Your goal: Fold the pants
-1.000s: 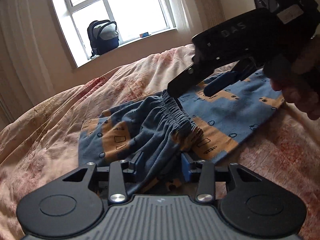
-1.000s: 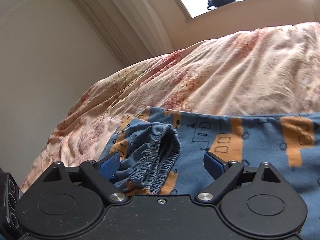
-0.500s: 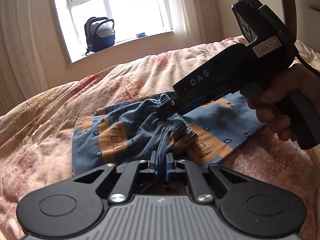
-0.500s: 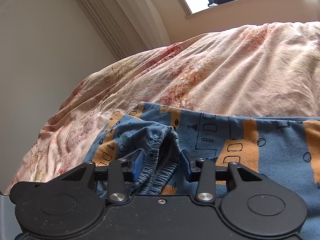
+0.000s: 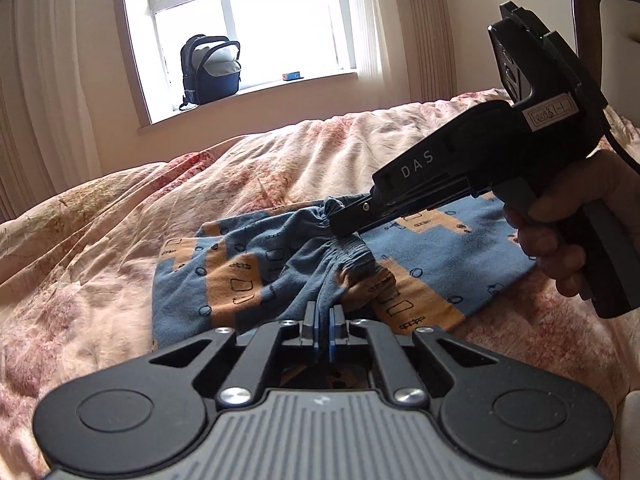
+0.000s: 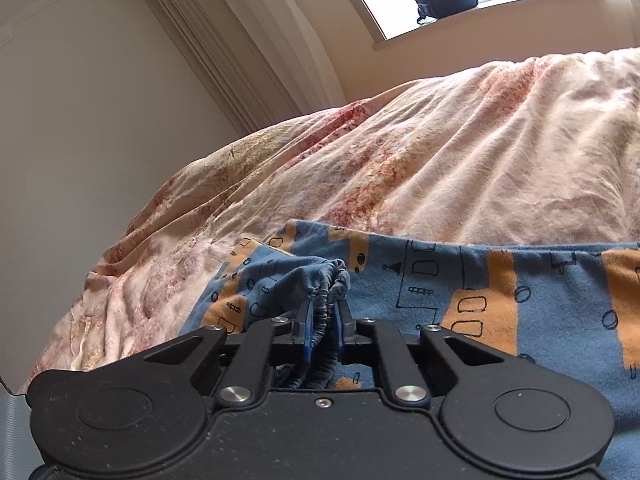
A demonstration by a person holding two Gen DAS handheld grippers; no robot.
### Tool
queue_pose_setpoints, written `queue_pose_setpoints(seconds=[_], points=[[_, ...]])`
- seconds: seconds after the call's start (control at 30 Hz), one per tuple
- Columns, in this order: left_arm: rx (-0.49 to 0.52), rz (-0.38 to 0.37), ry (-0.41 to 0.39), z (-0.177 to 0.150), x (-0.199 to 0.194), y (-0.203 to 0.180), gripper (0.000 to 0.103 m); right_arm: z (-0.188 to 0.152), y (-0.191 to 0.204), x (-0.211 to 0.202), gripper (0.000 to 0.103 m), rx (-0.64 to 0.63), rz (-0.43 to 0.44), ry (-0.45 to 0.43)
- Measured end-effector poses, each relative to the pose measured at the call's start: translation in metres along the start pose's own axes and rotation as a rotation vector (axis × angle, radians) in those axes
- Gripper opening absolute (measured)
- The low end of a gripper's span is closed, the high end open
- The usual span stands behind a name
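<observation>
Left claw at bottom centre of the left wrist view, blue pads nearly together, pinching a fold of the pants. Right claw at lower centre of the right wrist view, narrow, clamped on the gathered elastic waistband. From the left view, the right claw comes in from the right edge, black body, gripping the waistband's bunched end. Pants: soft blue knit with orange blocks and black outline drawings, lying mid-frame, rumpled at the waist, flatter toward the right. Under them the bed's duvet, cream with red blotches, creased. Far: backpack on the windowsill, upper centre; pleated curtains.
</observation>
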State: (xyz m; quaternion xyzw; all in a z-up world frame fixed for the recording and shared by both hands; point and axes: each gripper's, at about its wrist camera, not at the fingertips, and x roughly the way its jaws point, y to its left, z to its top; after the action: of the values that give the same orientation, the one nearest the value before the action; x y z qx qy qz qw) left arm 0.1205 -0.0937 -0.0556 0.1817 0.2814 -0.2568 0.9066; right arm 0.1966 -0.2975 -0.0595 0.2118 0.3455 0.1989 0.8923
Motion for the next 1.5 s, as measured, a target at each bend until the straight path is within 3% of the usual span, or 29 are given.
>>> queue_pose_setpoints(seconds=[0.47, 0.7, 0.83, 1.03, 1.17, 1.23, 1.3, 1.37, 1.43, 1.5], points=[[-0.023, 0.011, -0.013, 0.003, -0.007, 0.000, 0.004, -0.001, 0.008, -0.004, 0.011, -0.039, -0.016, -0.020], [-0.147, 0.001, -0.024, 0.009, -0.017, 0.021, 0.004, 0.013, 0.027, -0.007, 0.009, -0.086, 0.013, -0.033], [-0.184, 0.062, -0.097, 0.020, -0.040, 0.040, 0.004, 0.040, 0.054, 0.000, 0.009, -0.111, 0.054, -0.050], [-0.391, 0.193, -0.193, 0.017, -0.074, 0.100, 0.003, 0.093, 0.139, 0.039, 0.009, -0.258, 0.175, -0.035], [-0.635, 0.330, -0.208, -0.014, -0.090, 0.146, 0.003, 0.101, 0.204, 0.098, 0.009, -0.358, 0.259, 0.066], [-0.762, 0.381, -0.179, -0.033, -0.088, 0.170, 0.004, 0.092, 0.234, 0.136, 0.010, -0.373, 0.287, 0.139], [-0.840, 0.456, -0.108, -0.048, -0.080, 0.186, 0.011, 0.080, 0.257, 0.164, 0.024, -0.411, 0.267, 0.178], [-0.939, 0.495, -0.038, -0.061, -0.074, 0.200, 0.036, 0.071, 0.268, 0.178, 0.034, -0.458, 0.225, 0.196], [-1.022, 0.512, -0.008, -0.069, -0.072, 0.206, 0.044, 0.069, 0.259, 0.174, 0.040, -0.437, 0.207, 0.200], [-1.015, 0.526, -0.017, -0.068, -0.073, 0.205, 0.057, 0.071, 0.234, 0.156, 0.065, -0.406, 0.158, 0.178]])
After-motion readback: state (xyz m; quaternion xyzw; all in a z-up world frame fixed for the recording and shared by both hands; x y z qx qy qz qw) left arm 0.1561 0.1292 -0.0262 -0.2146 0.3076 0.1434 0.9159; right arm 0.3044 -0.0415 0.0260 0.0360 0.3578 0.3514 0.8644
